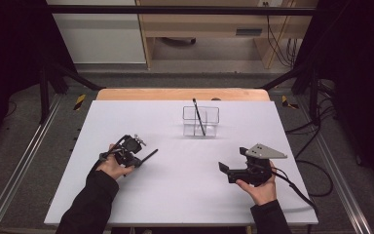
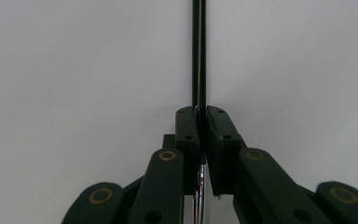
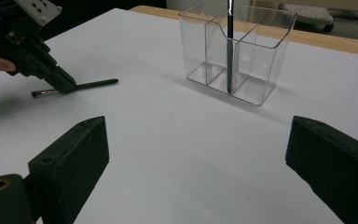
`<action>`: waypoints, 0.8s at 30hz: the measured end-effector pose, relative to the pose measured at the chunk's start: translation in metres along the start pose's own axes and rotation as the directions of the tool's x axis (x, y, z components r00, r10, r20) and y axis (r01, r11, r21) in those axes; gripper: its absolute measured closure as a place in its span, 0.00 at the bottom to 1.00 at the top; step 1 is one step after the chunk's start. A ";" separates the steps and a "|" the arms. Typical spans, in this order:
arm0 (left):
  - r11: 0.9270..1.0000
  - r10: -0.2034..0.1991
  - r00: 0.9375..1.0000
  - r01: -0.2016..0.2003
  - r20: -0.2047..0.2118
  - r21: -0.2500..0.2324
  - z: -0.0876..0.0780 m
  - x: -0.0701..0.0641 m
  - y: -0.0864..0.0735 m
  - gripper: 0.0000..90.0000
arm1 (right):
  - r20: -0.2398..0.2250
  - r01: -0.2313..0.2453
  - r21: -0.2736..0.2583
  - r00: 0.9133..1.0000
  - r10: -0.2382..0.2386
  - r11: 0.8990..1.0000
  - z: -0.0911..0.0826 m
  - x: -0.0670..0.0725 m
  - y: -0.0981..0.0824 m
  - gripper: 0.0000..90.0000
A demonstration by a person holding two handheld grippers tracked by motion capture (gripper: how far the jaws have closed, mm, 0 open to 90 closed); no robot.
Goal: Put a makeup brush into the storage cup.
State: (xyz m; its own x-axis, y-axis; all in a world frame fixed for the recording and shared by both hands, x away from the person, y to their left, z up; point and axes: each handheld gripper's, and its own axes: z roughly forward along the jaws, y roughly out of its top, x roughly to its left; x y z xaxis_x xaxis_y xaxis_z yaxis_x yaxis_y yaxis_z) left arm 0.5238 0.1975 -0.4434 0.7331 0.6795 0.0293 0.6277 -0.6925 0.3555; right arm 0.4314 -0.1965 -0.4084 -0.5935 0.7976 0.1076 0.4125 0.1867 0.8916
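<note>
A slim black pen (image 1: 150, 155) lies on the white table (image 1: 185, 195) at the left. My left gripper (image 1: 139, 160) is shut on it near one end, and its jaws pinch the shaft (image 2: 198, 56), which runs straight ahead in the left gripper view. From the right gripper view the same pen (image 3: 95, 83) rests flat under the left gripper (image 3: 67, 86). My right gripper (image 1: 222, 168) is held low at the right, open, with nothing between its jaws (image 3: 198, 140). A clear divided holder (image 1: 201, 122) stands at the back centre with another dark pen (image 1: 198, 117) leaning inside it.
The holder (image 3: 237, 51) has two compartments, and its pen (image 3: 230, 46) stands near the divider. A wooden strip (image 1: 180, 93) borders the table's far edge. Cables trail off the right side (image 1: 316, 175).
</note>
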 end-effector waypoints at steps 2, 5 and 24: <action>1.000 0.005 1.000 -0.005 0.004 -0.021 -0.005 -0.001 -0.001 0.93 | 0.000 0.004 0.002 1.000 -0.004 1.000 0.000 0.001 0.001 0.07; 0.999 0.012 1.000 -0.012 0.008 -0.053 -0.012 -0.003 -0.003 0.93 | 0.000 0.013 0.008 1.000 -0.013 1.000 0.002 0.002 0.002 0.07; 0.971 0.140 0.986 -0.120 0.085 -0.208 -0.045 -0.037 -0.010 0.93 | -0.004 0.119 0.063 0.993 -0.119 0.991 0.010 0.017 0.014 0.07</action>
State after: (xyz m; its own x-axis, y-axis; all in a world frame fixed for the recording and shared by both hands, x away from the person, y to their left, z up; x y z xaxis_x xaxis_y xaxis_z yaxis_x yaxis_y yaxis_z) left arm 0.4785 0.1904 -0.4056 0.8334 0.5527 -0.0003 0.4667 -0.7034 0.5361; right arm 0.4339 -0.1749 -0.3981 -0.6415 0.7671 0.0027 0.3813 0.3158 0.8688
